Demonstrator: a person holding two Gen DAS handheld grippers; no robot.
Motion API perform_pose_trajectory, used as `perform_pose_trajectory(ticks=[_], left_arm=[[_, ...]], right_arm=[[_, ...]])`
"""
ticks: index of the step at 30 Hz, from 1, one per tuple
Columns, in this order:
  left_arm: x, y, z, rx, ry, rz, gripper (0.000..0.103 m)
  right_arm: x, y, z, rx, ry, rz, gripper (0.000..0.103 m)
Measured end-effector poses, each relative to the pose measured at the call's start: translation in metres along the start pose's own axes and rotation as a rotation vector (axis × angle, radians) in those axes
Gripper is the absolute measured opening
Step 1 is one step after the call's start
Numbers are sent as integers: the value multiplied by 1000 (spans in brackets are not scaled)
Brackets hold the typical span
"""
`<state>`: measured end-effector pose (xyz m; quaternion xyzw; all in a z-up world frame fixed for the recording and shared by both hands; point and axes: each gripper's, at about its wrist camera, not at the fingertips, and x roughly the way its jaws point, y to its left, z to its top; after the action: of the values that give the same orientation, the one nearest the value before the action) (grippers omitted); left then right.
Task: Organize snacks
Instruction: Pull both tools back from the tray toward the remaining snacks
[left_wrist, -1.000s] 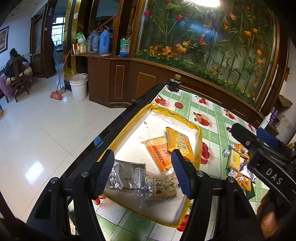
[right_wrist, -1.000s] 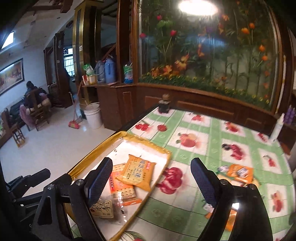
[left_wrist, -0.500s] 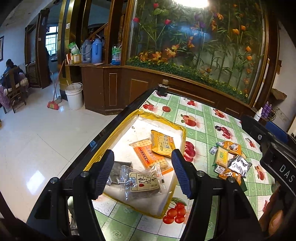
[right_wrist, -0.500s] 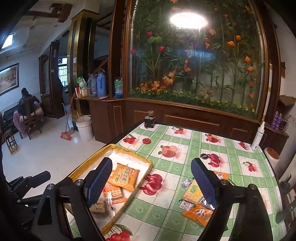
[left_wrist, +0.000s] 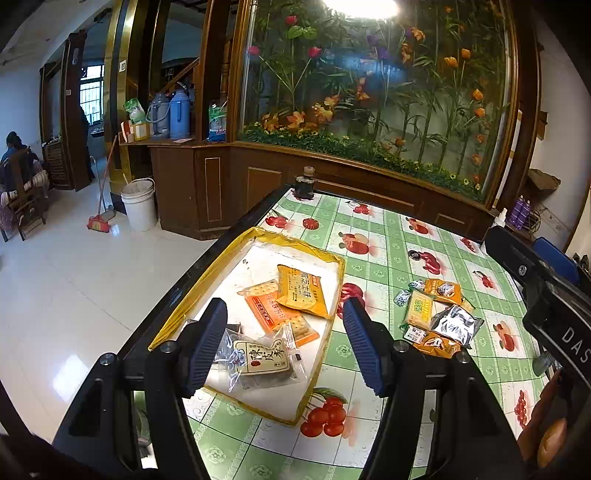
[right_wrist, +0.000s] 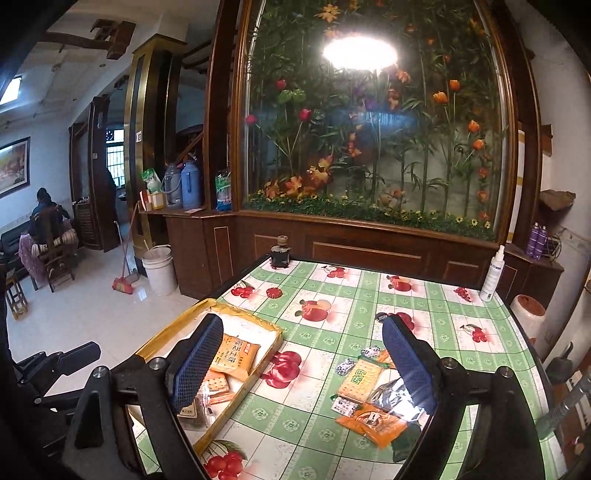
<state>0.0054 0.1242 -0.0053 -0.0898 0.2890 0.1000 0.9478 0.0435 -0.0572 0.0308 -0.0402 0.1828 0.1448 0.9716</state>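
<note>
A yellow-rimmed tray (left_wrist: 207, 275) (right_wrist: 173, 325) lies at the table's left edge. It holds an orange snack packet (left_wrist: 301, 291) (right_wrist: 234, 356), an orange cracker pack (left_wrist: 275, 314) and a clear plum packet (left_wrist: 260, 360). A loose pile of snacks (left_wrist: 434, 317) (right_wrist: 369, 395) with a silver packet (left_wrist: 456, 325) lies on the tablecloth to the right. My left gripper (left_wrist: 284, 343) is open and empty, raised above the tray's near end. My right gripper (right_wrist: 303, 369) is open and empty, raised above the cloth between tray and pile.
The table has a green fruit-print cloth (right_wrist: 354, 325). A dark jar (right_wrist: 280, 256) stands at the far left corner, a white spray bottle (right_wrist: 493, 275) at the far right. A wooden cabinet with a flower display (right_wrist: 369, 147) stands behind. Tiled floor (left_wrist: 74, 280) drops off left.
Both grippers have pulled back and up from the table, so tray and snack pile look smaller and more of the table shows. Both stay open and empty.
</note>
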Motion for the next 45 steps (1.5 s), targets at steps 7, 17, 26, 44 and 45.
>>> perform_pose_trajectory(ticks=[7, 17, 26, 44, 45], left_arm=[[-7, -9, 0, 16, -6, -10, 66], [-12, -26, -1, 51, -9, -17, 71], [-20, -50, 3, 98, -37, 7, 74], [29, -92, -7, 224, 95, -93, 81], [35, -98, -8, 240, 112, -109, 81]], right_arm=[[-14, -7, 1, 10, -19, -17, 91], [-25, -30, -2, 44, -25, -25, 91], [-29, -81, -23, 125, 26, -63, 91], [-10, -193, -101, 314, 209, -144, 91], [-6, -196, -105, 318, 228, -136, 91]])
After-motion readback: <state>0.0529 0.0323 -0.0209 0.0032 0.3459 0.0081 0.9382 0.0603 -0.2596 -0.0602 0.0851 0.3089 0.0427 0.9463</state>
